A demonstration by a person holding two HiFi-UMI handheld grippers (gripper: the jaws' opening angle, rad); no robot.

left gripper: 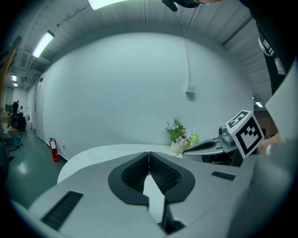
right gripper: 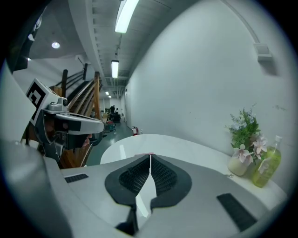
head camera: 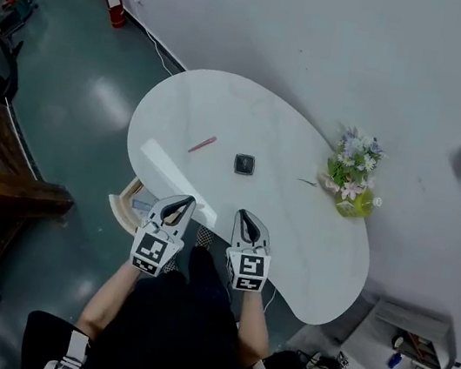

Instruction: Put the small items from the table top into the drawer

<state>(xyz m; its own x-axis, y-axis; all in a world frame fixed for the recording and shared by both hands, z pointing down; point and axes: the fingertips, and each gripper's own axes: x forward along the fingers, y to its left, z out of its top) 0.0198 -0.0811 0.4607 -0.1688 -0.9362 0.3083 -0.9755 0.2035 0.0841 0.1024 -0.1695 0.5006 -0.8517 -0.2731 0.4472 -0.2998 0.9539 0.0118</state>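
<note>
On the white table (head camera: pixel 226 108), a red pen (head camera: pixel 202 144) and a small black square item (head camera: pixel 244 164) are lying apart. A drawer (head camera: pixel 126 203) is sticking out below the table's edge. The left gripper (head camera: pixel 179 202) and right gripper (head camera: pixel 245 218) are hovering nearby, jaws together, empty.

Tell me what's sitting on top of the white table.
A reddish pen, a small black square item, and flowers with a green bottle beside them. The shut left gripper and right gripper cover part of the near edge of the table.
</note>
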